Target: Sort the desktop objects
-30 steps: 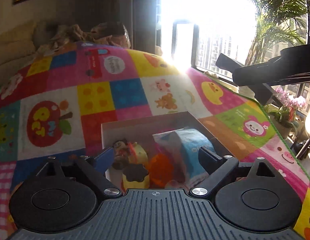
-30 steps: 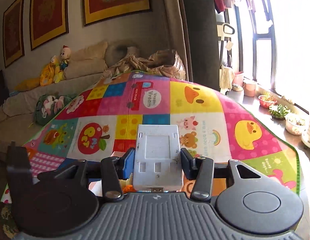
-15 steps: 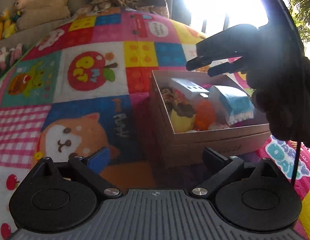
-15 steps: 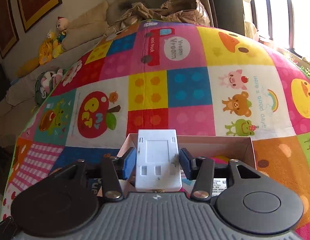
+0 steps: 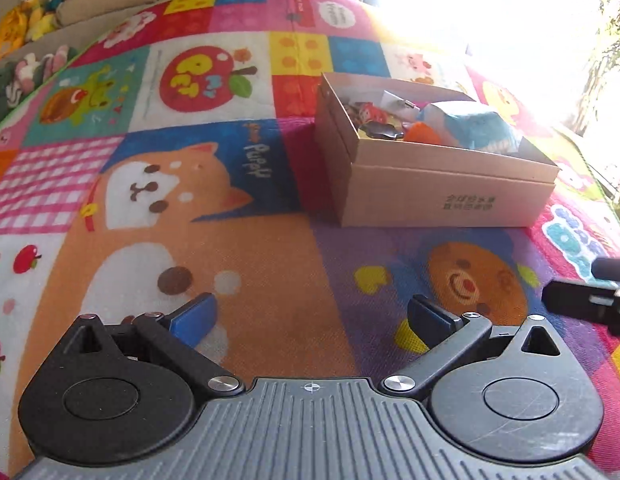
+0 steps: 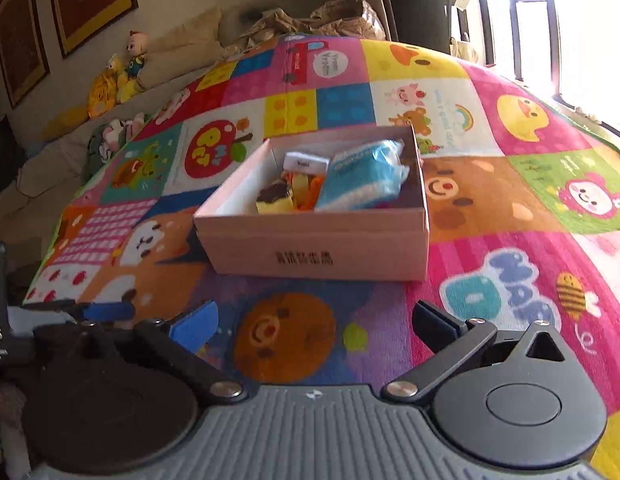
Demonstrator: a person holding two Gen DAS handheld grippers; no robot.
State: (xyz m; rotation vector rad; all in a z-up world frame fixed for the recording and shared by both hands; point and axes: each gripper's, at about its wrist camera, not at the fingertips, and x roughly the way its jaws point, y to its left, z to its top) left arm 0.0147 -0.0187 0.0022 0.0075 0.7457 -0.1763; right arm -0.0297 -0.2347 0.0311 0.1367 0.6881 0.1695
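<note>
Both empty right now. Right hand-held gripper (image 6: 314,326) spread wide, jaws just sprung apart, nothing between them; left hand-held gripper (image 5: 310,316) equally wide and bare. Cardboard box (image 6: 310,240) straight ahead of both on the play mat (image 6: 510,280), already loaded: blue packet (image 6: 362,180), white charger-looking block (image 6: 304,162) (hard to tell, small), yellow cake toy (image 6: 274,200). Probably last drop done. Best bet: pull back low and slow, clear of the box's near wall, then scan the mat for strays.
</note>
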